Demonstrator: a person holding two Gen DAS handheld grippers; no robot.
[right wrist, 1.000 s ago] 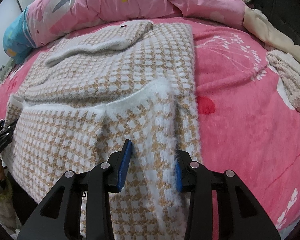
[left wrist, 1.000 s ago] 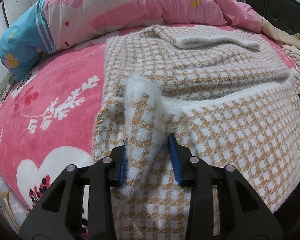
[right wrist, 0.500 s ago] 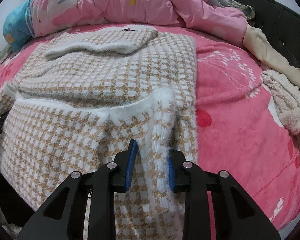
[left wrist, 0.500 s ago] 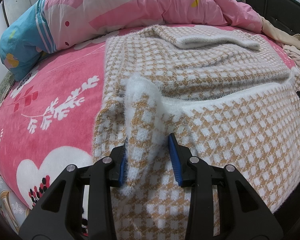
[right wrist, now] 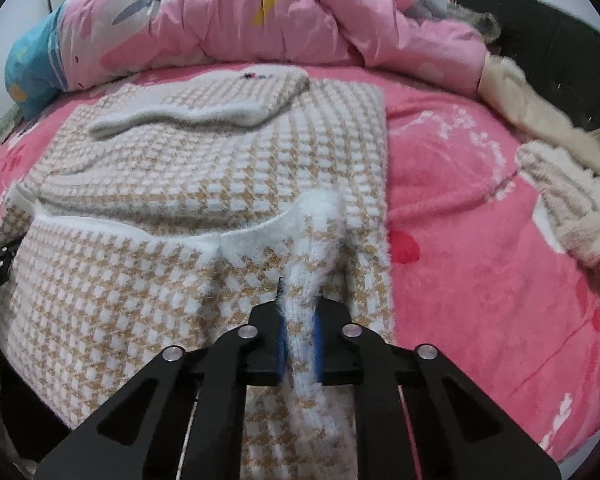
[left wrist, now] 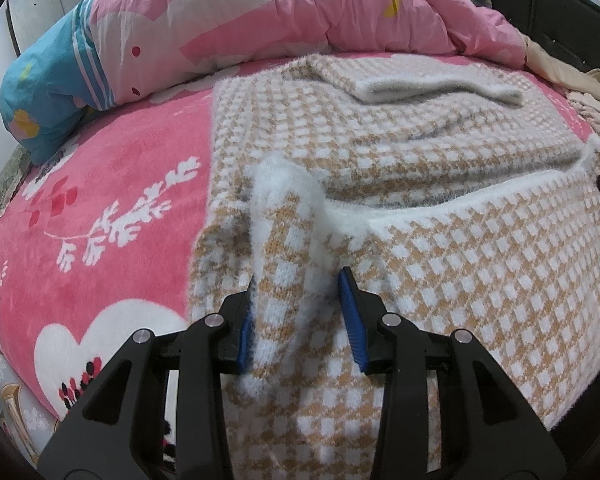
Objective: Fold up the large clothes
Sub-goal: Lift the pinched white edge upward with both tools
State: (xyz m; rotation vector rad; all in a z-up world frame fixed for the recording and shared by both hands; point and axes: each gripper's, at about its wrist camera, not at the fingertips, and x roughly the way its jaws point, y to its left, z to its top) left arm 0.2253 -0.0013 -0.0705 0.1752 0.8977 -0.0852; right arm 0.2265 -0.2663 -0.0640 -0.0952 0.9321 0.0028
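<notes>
Fuzzy tan-and-white checked knit sweater (left wrist: 440, 152) spread flat on pink floral plush bedspread (left wrist: 100, 184), hem part-folded up. Right gripper (right wrist: 299, 330) pinched tight on bunched right hem corner. Left gripper (left wrist: 300, 316) partly open around left hem corner; grip unclear. Crumpled pink quilt (right wrist: 260, 20) behind.

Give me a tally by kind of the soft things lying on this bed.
Checked tan and white knit garment: 1
Pink quilt: 1
Pink floral blanket: 1
Cream fuzzy garments at the right edge: 2
Total: 5
</notes>
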